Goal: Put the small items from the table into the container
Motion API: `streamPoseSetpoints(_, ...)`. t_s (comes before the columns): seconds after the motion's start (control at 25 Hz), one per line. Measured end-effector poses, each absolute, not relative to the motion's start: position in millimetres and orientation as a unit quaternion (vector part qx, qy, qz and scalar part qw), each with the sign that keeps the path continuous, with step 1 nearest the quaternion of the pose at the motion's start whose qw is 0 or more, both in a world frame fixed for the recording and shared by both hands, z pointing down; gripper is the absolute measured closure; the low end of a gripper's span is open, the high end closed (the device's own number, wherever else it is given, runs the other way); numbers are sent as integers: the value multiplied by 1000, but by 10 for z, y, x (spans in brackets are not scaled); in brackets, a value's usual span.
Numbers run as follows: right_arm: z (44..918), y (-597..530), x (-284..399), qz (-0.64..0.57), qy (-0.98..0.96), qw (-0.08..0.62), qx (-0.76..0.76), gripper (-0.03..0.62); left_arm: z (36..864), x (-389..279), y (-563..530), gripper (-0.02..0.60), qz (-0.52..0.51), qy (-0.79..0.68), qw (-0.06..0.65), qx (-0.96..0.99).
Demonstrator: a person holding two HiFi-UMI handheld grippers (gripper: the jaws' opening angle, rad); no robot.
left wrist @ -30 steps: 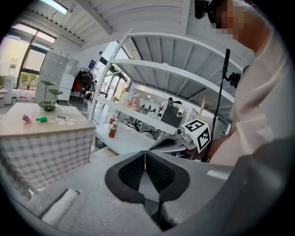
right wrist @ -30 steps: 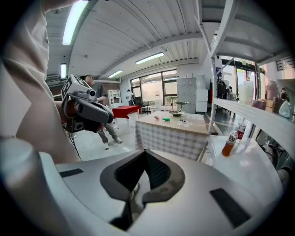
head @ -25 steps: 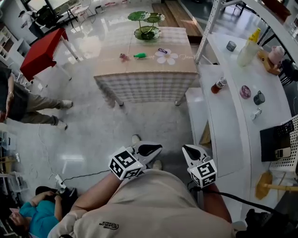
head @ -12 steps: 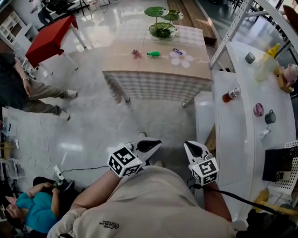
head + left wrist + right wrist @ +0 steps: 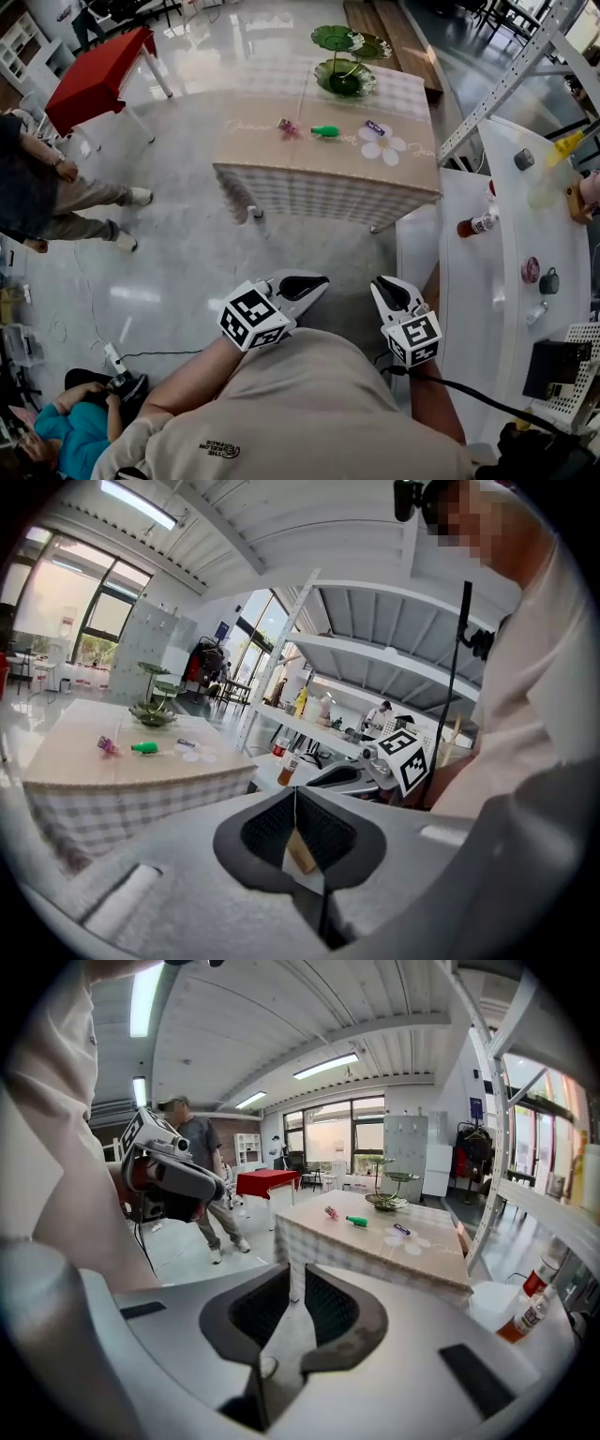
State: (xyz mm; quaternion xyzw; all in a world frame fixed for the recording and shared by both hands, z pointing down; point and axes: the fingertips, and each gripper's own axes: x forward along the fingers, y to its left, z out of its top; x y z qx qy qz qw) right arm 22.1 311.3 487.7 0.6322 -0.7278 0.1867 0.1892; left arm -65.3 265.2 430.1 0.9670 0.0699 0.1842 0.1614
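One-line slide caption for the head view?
Left hand-held gripper shut, right hand-held gripper opening, both empty and short of the checked table bearing small items.

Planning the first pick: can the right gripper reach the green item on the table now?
Probably not yet. The right gripper, jaws opening and empty, is by the person's body; floor lies between it and the table with the green item.

table (image 5: 253, 150) | pink item (image 5: 284, 127), green item (image 5: 325, 131), purple item (image 5: 375, 128) in a row (apart) | green tiered dish (image 5: 345, 77) behind them
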Motion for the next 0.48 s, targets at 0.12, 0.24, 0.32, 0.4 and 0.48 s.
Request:
streamPoseSetpoints(0.12, 4823, 2774, 245, 189, -724, 192, 636, 519, 4283, -663, 2357, 574, 188, 76, 164, 965)
streamPoseSetpoints(0.24, 4822, 2416, 270, 190, -720, 202, 636, 495, 4266, -685, 2023, 574, 188, 79, 161, 966)
streamPoseSetpoints(0.32, 4826, 2200, 255, 190, -720, 207, 635, 494, 4282, -744, 1833, 574, 189, 82, 163, 965)
streamPoseSetpoints(0.4, 4830, 1986, 254, 188, -721, 212, 632, 494, 4328, -807, 1654, 574, 194, 82, 167, 963)
streamPoseSetpoints(0.48, 4823, 1800, 279, 186, -723, 217, 629, 494, 4354, -863, 1501, 574, 193, 77, 176, 962)
